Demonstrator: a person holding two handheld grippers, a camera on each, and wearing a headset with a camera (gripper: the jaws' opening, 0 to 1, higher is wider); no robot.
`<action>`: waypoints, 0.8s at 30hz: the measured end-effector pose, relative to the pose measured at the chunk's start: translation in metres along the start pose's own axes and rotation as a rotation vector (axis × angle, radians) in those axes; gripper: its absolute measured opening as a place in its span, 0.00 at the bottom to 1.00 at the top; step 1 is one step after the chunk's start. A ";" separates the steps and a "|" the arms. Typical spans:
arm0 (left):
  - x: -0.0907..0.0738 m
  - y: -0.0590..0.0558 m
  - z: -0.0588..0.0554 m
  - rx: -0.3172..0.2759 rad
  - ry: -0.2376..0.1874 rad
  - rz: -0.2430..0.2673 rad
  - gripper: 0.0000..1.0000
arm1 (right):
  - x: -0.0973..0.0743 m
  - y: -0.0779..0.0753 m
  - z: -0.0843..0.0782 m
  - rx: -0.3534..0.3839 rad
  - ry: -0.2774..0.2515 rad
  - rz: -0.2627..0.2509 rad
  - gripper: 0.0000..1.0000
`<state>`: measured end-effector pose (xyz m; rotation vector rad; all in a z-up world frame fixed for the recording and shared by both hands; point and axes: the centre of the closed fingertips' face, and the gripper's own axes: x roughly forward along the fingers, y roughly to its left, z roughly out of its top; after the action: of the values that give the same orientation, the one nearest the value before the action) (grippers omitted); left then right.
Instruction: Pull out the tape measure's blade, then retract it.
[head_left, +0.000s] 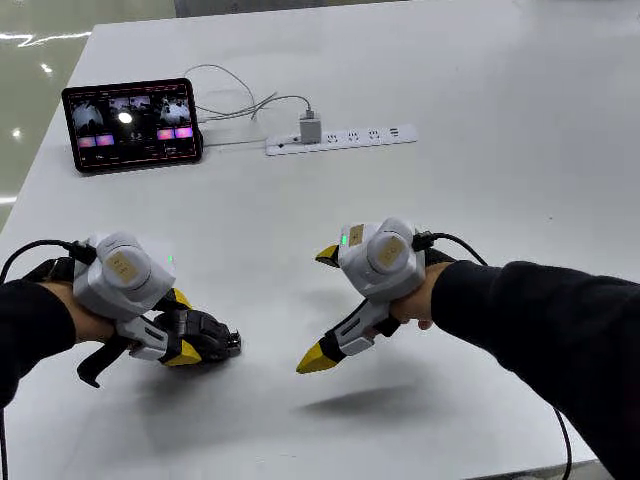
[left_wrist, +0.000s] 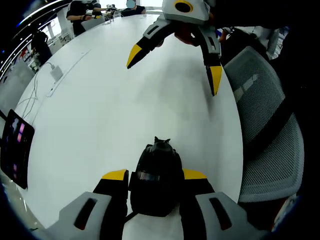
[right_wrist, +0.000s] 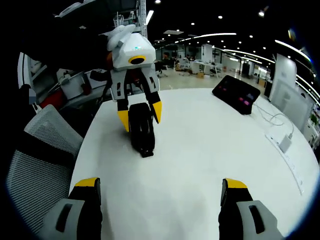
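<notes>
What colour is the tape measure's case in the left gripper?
Black. The tape measure shows best in the left gripper view.

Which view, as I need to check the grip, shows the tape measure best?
The left gripper view: the tape measure sits close, clamped between the left gripper's jaws. The right gripper view shows it smaller, end-on; the head view shows it partly hidden by the gripper.

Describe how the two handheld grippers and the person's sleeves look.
Both the left gripper and right gripper have rounded pale grey housings with a tan square label, grey-and-black jaws ending in yellow tips, and a black cable at the back. A small green light shows on each. The sleeves are black.
</notes>
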<state>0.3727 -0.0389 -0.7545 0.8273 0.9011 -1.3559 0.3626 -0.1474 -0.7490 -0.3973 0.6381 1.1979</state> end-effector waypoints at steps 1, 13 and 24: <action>0.000 0.000 0.000 0.007 0.003 -0.002 0.34 | 0.002 0.001 0.000 -0.002 0.002 0.003 0.99; 0.003 0.000 -0.004 0.082 0.043 0.008 0.32 | 0.026 0.004 0.013 -0.062 0.004 0.025 0.82; 0.005 0.003 -0.006 0.083 0.045 0.002 0.31 | 0.052 0.012 0.027 -0.102 -0.001 0.054 0.58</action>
<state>0.3749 -0.0361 -0.7615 0.9259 0.8831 -1.3853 0.3698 -0.0897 -0.7615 -0.4678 0.5916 1.2853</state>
